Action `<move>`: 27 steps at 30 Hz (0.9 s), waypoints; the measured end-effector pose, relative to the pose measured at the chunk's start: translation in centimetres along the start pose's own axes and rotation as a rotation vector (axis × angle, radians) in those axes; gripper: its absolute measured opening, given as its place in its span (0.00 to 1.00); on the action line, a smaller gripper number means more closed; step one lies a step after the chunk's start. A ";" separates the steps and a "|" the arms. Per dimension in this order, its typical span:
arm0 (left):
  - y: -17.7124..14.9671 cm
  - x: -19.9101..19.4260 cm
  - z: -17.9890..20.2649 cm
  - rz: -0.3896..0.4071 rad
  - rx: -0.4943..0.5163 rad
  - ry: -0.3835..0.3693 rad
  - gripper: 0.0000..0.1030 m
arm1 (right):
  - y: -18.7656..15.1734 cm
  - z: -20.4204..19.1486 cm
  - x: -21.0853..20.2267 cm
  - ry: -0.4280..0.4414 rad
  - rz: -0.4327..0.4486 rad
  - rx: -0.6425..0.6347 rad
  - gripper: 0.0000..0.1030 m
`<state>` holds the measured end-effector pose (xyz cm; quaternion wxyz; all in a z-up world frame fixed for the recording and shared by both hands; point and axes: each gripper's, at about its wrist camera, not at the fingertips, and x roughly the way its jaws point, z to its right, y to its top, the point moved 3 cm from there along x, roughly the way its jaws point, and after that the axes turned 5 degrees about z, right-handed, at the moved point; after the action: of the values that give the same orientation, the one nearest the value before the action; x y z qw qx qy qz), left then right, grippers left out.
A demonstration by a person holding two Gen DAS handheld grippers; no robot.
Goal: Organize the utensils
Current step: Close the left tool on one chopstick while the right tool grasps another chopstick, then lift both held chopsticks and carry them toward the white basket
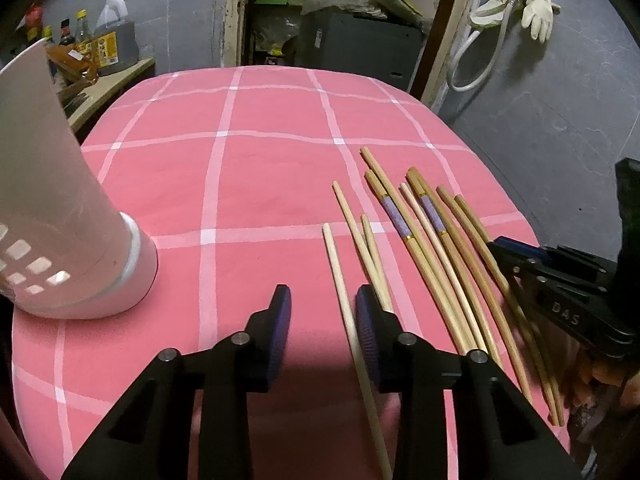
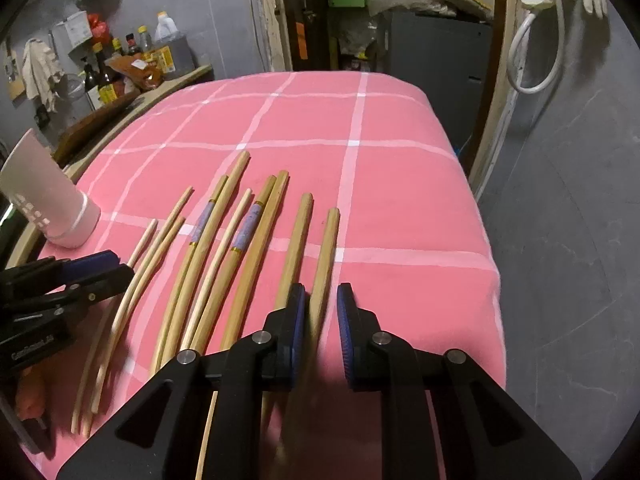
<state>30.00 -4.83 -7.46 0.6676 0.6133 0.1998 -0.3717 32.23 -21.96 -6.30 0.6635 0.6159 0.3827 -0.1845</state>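
Presently: wooden chopsticks (image 2: 224, 264) — plain, two purple-banded — fanned on pink checked tablecloth (image 1: 260, 184). Left gripper (image 1: 322, 308) angled down, jaws narrow around palest stick, pads apart. Right gripper (image 2: 322, 308) likewise around outermost chopstick — contact unclear.

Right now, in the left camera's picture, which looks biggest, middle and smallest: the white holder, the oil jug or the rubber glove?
1. white holder, but it's nearest the camera.
2. oil jug.
3. rubber glove.
The jug and glove look close in size, so that order is unsure.

Pink white-checked tablecloth (image 1: 260, 184), blue-padded tongs (image 1: 323, 332)
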 end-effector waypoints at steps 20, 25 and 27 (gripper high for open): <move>0.9 0.8 -1.1 -0.063 -0.123 -0.095 0.02 | 0.7 1.5 0.0 0.113 -0.002 0.239 0.05; 0.7 -1.5 -0.9 0.020 -0.114 -0.117 0.02 | 0.3 0.9 -3.9 0.197 0.149 0.282 0.05; 0.7 -3.5 -0.7 0.097 -0.103 -0.121 0.02 | 0.3 0.1 -5.7 0.232 0.229 0.275 0.05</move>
<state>28.40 -3.32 -4.62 0.7263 0.5637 0.1478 -0.3646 28.77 -23.26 -1.92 0.5413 0.7573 0.3550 -0.0862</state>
